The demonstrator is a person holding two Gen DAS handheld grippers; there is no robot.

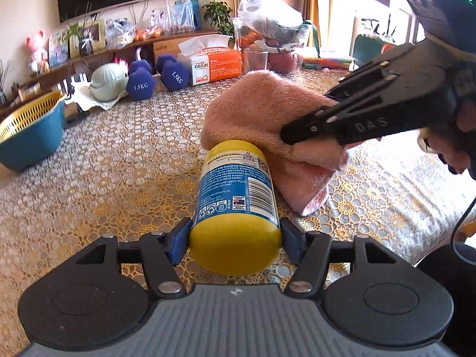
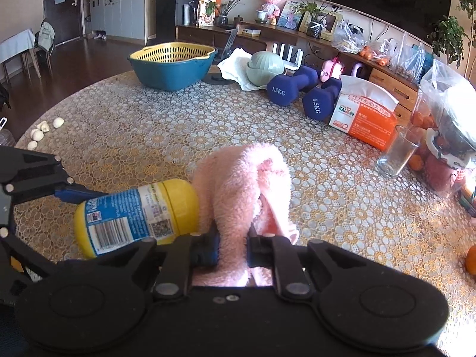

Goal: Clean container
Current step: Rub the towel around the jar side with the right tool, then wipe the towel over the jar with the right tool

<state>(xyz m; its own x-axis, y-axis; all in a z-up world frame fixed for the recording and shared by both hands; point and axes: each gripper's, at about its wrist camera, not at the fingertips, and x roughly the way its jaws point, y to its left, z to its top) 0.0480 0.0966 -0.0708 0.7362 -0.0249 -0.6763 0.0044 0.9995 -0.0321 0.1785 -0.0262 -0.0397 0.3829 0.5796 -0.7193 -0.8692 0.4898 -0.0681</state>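
A yellow container [image 1: 235,208] with a blue label lies on its side, held just above the patterned tablecloth. My left gripper [image 1: 235,238] is shut on its base end, blue pads on both sides. The far cap end presses into a folded pink towel [image 1: 261,113]. In the right wrist view my right gripper [image 2: 233,245] is shut on that pink towel [image 2: 244,184], and the container [image 2: 136,214] lies to the left with its yellow cap against the cloth. The left gripper's arm [image 2: 32,175] enters from the left edge.
On the table stand a teal basin with a yellow strainer [image 2: 172,65], two blue dumbbells [image 2: 300,89], an orange tissue box [image 2: 366,116], a clear glass [image 2: 397,151] and bagged fruit [image 2: 446,113]. Several white shells [image 2: 44,131] lie at the left edge. A person's hand [image 1: 458,148] holds the right gripper.
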